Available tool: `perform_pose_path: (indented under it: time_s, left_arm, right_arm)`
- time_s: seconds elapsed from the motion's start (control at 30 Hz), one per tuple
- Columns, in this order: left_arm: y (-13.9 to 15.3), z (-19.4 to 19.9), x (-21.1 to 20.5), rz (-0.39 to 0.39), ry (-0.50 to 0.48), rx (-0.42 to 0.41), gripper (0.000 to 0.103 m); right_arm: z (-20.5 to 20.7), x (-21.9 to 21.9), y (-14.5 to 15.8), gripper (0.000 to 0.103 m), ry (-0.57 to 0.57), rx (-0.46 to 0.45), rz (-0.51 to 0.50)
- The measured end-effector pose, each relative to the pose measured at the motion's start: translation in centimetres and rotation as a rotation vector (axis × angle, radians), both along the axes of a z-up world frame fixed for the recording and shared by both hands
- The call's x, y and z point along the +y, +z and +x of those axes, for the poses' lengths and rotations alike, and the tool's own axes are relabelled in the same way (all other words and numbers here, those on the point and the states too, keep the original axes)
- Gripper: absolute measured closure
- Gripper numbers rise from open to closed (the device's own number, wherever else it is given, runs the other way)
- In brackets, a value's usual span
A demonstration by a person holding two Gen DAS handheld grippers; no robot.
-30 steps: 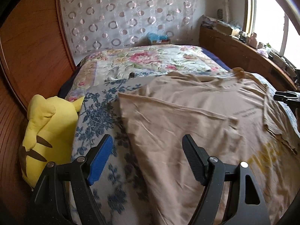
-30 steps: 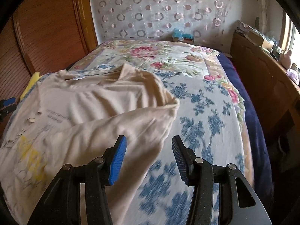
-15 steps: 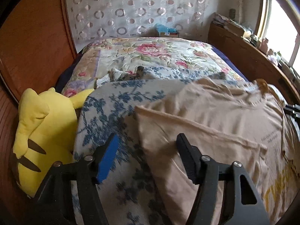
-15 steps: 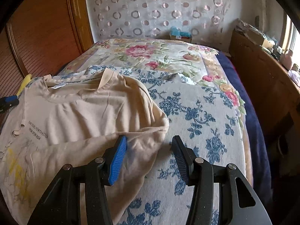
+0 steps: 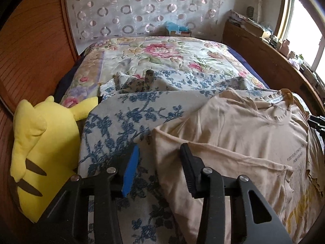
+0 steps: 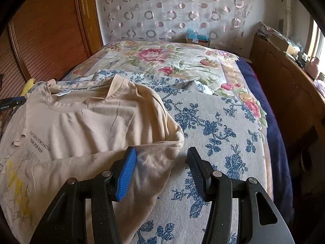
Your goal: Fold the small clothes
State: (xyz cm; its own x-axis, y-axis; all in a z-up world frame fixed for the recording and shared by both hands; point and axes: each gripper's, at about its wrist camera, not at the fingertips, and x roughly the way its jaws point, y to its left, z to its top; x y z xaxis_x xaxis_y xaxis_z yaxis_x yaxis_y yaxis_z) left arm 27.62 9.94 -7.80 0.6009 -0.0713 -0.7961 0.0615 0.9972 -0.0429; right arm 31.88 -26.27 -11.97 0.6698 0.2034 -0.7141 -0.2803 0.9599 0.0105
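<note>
A: Beige knit, thin, limp: T-shirt (image 5: 233, 138) spread on floral bedspread (image 5: 121, 118), sleeve edges ahead of both grippers.

B: Left gripper (image 5: 160, 162), jaws just closing, hem edge between, not yet pinched. Right gripper (image 6: 160, 162) parted, astride sleeve (image 6: 154, 158), unclamped.

A: Light, likely sagging; best pinched at seams.

A home bedroom: a bed (image 5: 158, 65) spread with floral covers fills the room, a yellow plush toy (image 5: 42, 154) lies at its left edge, a ring-patterned curtain (image 5: 146, 6) hangs past its far edge, and a cluttered wooden ledge (image 5: 270, 59) runs under a window (image 5: 304, 22).
</note>
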Motion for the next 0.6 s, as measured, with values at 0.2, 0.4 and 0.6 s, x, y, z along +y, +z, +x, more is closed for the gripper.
perform_pose_path:
  time_s: [0.2,0.4,0.6]
  left_arm:
    - [0.1,0.3,-0.5,-0.009,-0.006,0.001,0.078]
    - [0.7,-0.9,-1.7,-0.001,-0.018,-0.007,0.098]
    - [3.9,-5.7,-3.7,-0.014,-0.061,-0.111,0.098]
  right_arm:
    - [0.2,0.1,0.0,0.049,0.012,-0.002,-0.003]
    - [0.6,0.9,0.1,0.090,0.089,0.020,0.023]
    - [-0.2,2.2,0.6,0.096,0.106,0.016,0.000]
